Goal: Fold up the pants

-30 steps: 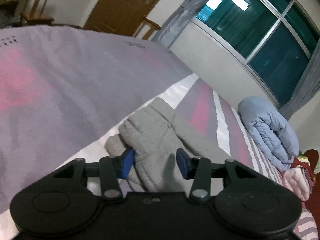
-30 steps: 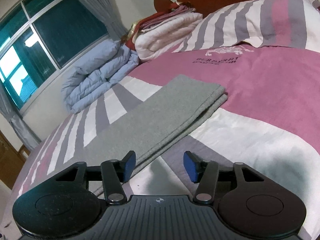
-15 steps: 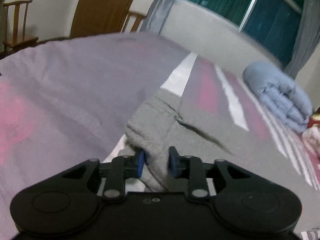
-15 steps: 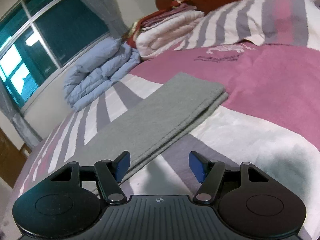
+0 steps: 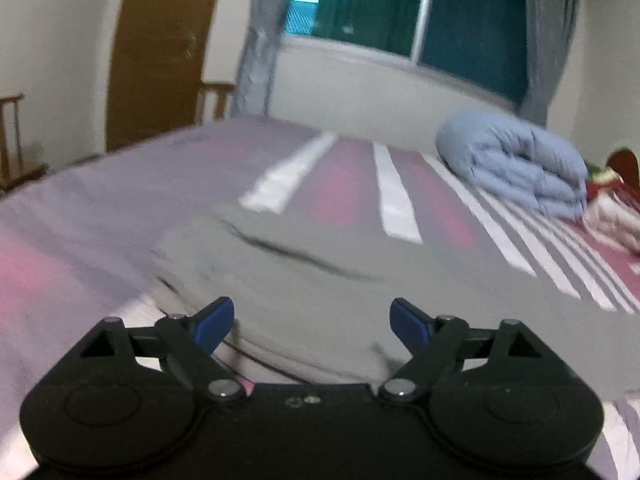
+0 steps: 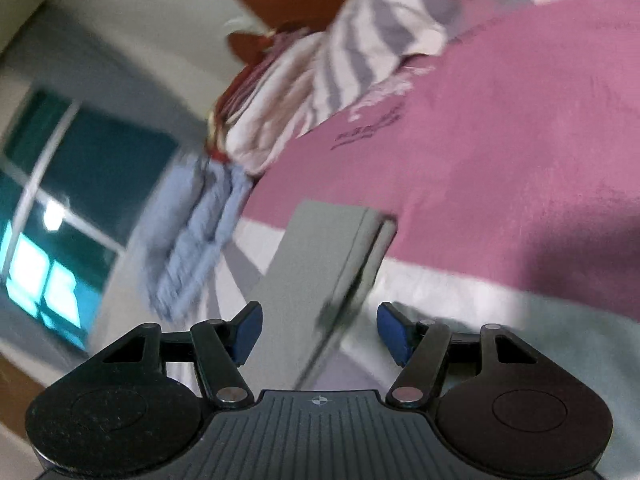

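Your left hand-held gripper (image 5: 312,322) has its blue fingers (image 5: 212,322) spread wide apart and grips nothing; the gray pants (image 5: 304,280) lie flat on the bed (image 5: 100,216) directly beyond and between the tips, though the blur keeps you from telling whether the fingers touch the cloth. A dark crease runs across the pants a little farther out. Your right hand-held gripper (image 6: 319,332) is also spread open and empty, tilted so the room leans in its view. The folded end of the pants (image 6: 316,256) reaches away from it between the tips, its stacked edge showing along the right side and its far end resting where the white band of the bed cover meets the pink (image 6: 520,160). Far right in the left view, a rolled blue quilt (image 5: 516,168) sits on the bed below the window (image 5: 400,8); the right view shows the same quilt (image 6: 192,240) at left, with a striped pillow (image 6: 380,52) and folded bedding beyond it near the headboard.
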